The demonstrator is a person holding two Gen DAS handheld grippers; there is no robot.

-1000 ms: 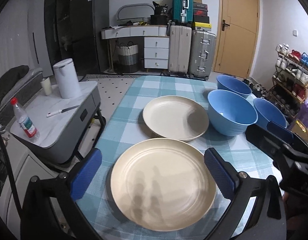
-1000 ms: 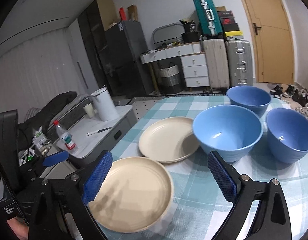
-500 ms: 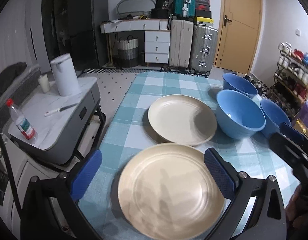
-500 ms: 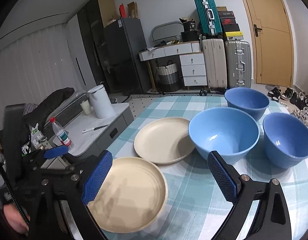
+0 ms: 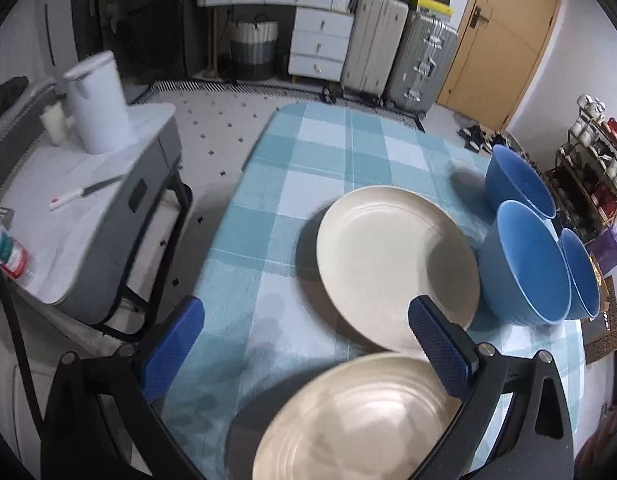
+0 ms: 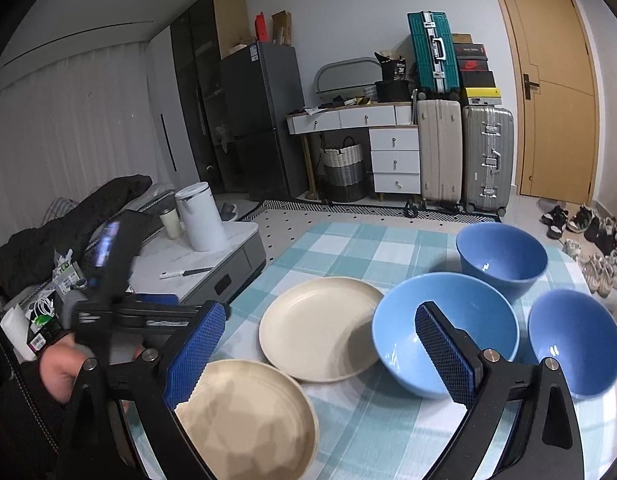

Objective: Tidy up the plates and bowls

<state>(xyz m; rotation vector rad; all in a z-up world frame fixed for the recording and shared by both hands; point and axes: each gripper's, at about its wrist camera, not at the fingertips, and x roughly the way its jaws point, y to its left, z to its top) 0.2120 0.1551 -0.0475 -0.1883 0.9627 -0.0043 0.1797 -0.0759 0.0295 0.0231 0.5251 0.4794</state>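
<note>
The near round cream plate point(image 5: 360, 420) is blurred and cut off by the left wrist view's lower edge. The left gripper point(image 5: 308, 348) and right gripper point(image 6: 320, 356) both gape empty. On the checked teal tablecloth point(image 5: 292, 184) lie a second cream plate point(image 6: 320, 328), then three upright blue bowls point(image 6: 444, 344).

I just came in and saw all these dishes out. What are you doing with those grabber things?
A person is sorting dishes on the checked tablecloth, holding a grabber in each hand. Both the left gripper and right gripper are open, holding nothing. Two cream plates lie flat, the near plate just overlapping the far plate. Beside them stand three blue bowls: the big bowl and two smaller bowls. Nothing is stacked yet.
</note>
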